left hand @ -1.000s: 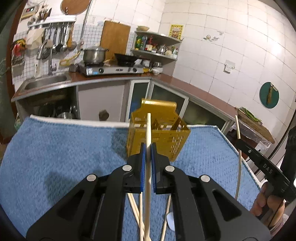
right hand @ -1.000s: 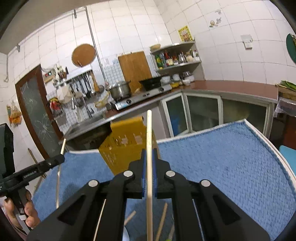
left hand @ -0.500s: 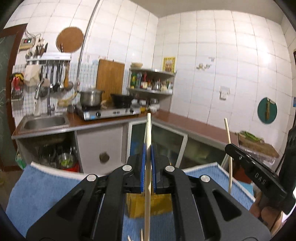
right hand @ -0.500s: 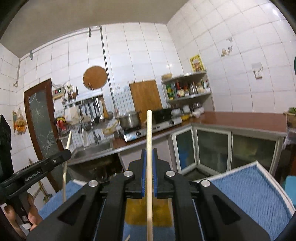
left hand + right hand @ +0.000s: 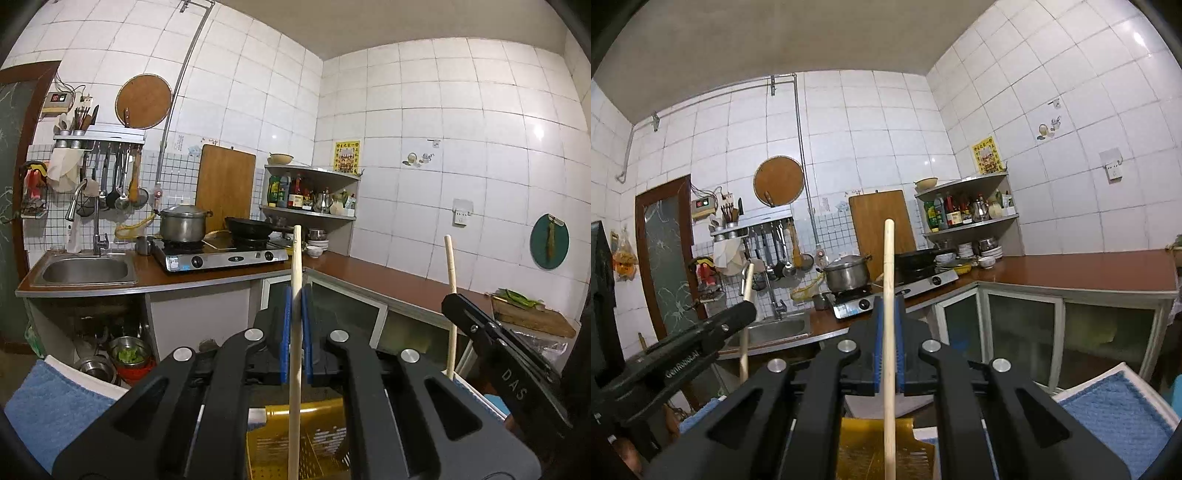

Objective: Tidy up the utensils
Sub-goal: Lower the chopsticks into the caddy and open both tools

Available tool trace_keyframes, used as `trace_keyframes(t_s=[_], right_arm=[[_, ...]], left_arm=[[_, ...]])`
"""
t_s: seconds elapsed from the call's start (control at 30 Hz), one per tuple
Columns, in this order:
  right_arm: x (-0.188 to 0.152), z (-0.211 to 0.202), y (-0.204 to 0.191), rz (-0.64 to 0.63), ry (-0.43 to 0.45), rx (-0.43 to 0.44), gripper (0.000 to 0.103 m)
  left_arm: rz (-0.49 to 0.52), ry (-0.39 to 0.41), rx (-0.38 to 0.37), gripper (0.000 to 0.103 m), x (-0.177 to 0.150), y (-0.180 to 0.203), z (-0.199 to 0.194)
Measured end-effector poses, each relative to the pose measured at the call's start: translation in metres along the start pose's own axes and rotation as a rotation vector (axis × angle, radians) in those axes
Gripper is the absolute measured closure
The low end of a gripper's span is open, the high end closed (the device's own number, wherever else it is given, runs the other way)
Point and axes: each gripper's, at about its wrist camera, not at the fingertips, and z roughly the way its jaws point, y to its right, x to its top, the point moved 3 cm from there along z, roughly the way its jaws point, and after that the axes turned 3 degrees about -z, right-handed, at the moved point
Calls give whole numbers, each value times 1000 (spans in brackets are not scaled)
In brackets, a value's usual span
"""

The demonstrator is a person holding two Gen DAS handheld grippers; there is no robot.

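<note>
My left gripper (image 5: pixel 294 291) is shut on a pale wooden chopstick (image 5: pixel 295 332) that stands upright between the blue pads. My right gripper (image 5: pixel 888 302) is shut on a second wooden chopstick (image 5: pixel 888 314), also upright. Each gripper shows in the other's view: the right one (image 5: pixel 452 302) at the right edge, the left one (image 5: pixel 746 314) at the left edge. The yellow perforated utensil basket (image 5: pixel 321 439) sits low under both grippers, and a part of it shows in the right wrist view (image 5: pixel 864 450). Both chopsticks are held above it.
A blue towel (image 5: pixel 55 402) covers the table (image 5: pixel 1115 410). Behind stands a kitchen counter with a sink (image 5: pixel 85 271), a gas stove (image 5: pixel 221 254) with a pot (image 5: pixel 183 223), a corner shelf (image 5: pixel 310 192) and glass-door cabinets (image 5: pixel 1015 325).
Both grippers tilted upward with their chopsticks. The towel and basket slid to the bottom of both views, and the loose chopsticks on the towel went out of sight.
</note>
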Motion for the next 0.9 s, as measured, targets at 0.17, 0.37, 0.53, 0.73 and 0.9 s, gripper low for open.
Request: trace_keyframes(t_s=[0.17,0.37,0.53,0.73,0.9], right_arm=[[-18,12,3,-7,42,4,97],[-33,26,7,-14,54,2,97],[-40,32,7,-36,79,-1,97],[-45,38,12,-34,113,8,97],[-54,44,10,-40,117,14,97]], left_arm=[[14,54,18,99,-17,-1,11],[-22,75,9,99,-27,-10,32],[-39,84,-2,99,-32,-19,46],[-34,84,6,99,-34,-22,55],[-37,84,26,99,-44,-29,66]])
